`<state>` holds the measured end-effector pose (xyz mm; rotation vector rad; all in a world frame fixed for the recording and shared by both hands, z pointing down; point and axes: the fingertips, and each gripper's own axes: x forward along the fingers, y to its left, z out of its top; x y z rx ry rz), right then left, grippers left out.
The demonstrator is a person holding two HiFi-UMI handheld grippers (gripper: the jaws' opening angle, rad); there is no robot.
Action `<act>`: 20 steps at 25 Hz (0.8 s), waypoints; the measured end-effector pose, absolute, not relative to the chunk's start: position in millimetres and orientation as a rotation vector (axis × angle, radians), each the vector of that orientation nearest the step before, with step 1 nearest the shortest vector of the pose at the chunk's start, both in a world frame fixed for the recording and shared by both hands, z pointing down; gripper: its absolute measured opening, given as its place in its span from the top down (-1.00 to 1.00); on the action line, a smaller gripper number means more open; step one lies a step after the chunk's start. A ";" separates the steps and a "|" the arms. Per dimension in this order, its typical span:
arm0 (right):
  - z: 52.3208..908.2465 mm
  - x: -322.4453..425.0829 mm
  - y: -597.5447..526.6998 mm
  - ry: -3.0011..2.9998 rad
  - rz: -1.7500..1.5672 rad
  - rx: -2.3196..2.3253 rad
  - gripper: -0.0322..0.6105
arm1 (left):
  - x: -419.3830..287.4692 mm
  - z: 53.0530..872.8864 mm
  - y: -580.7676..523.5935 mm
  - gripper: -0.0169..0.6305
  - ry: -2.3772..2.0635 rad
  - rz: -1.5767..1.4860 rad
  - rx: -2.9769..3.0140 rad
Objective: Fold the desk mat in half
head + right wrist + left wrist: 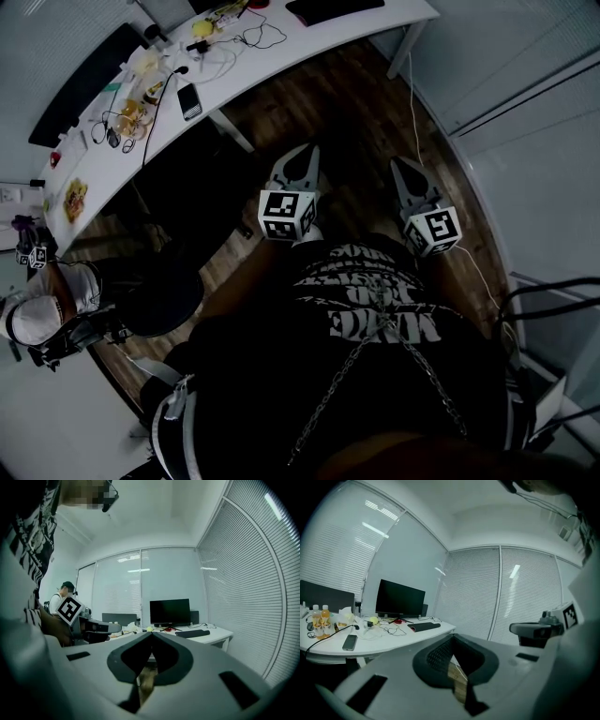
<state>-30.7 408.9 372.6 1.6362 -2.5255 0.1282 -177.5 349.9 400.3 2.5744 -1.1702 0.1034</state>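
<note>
Nearest to us is our own black shirt (375, 300) with its white print and a chain hanging across it. Just ahead of it we hold both grippers out side by side over the wooden floor (356, 122), a marker cube on the back of each. The left gripper (305, 155) has its jaws closed tip to tip with nothing between them, and only floorboards show through the gap behind the tips. The right gripper (401, 166) is the same, with its jaws pressed together and empty. Off to our left a second person (47, 300) in a cap sits low beside the white desk (281, 56), which curves away ahead of us. On its near stretch lie a phone (189, 100), loose cables (253, 33) and some bottles (321, 619) of orange drink. Farther along stands a black monitor (400, 598). In front of it, at the desk's far end, lies what we take for the desk mat (333, 9), a dark flat pad lying on the tabletop, well apart from both grippers and touched by neither. Beyond the desk, closed blinds (473, 592) cover the windows.
</note>
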 end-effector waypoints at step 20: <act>412.8 -10.6 317.1 -2.585 0.256 1.528 0.90 | -154.9 445.8 263.3 0.93 -1.223 0.186 2.492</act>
